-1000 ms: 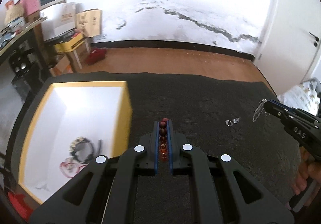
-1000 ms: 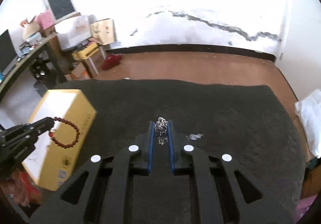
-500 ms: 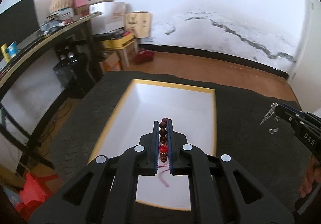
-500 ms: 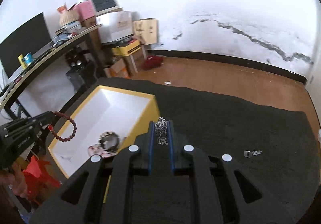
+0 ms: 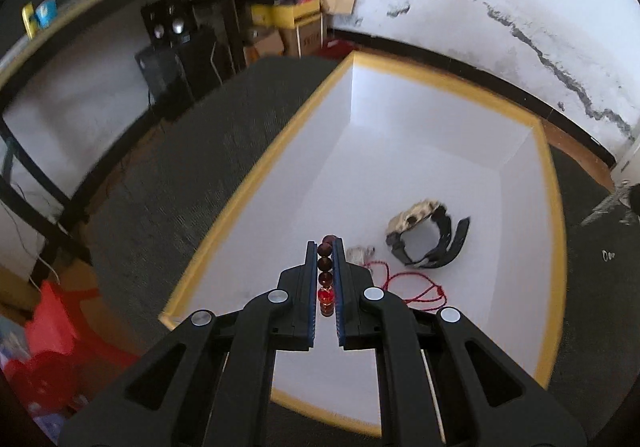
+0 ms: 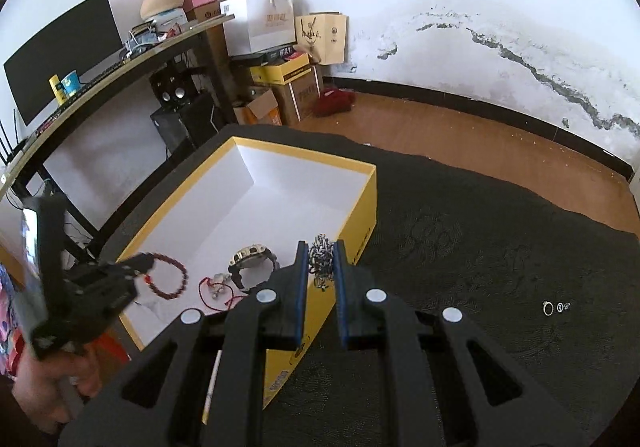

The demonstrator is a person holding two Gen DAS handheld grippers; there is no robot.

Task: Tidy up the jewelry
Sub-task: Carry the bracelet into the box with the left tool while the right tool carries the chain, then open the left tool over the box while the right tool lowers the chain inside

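Two tools are working over one yellow box (image 6: 366, 207), and each is gripping one piece of jewelry. The left tool (image 5: 325, 247) is clamping a bead bracelet (image 5: 325, 275) of dark red-brown beads between its blue pads and is holding it above the white inside of the box; in the right wrist view its loop (image 6: 170, 275) is hanging below that tool's tip. The right tool (image 6: 321, 247) is pinching a bunched silver chain (image 6: 322, 261) and is hovering at the box's near yellow wall, just above the rim. Two items are lying in the box, close together near one end: one watch (image 5: 428, 237) with a pale face and black strap, and one red cord (image 5: 416, 287) carrying a small pale charm. Two or three small silver pieces, one of them a ring (image 6: 548, 308), are sitting on the dark carpeted surface (image 6: 460, 247), well apart from the box; their exact number is too small to tell. A person's hand (image 6: 48, 387) is holding the left tool's grip.
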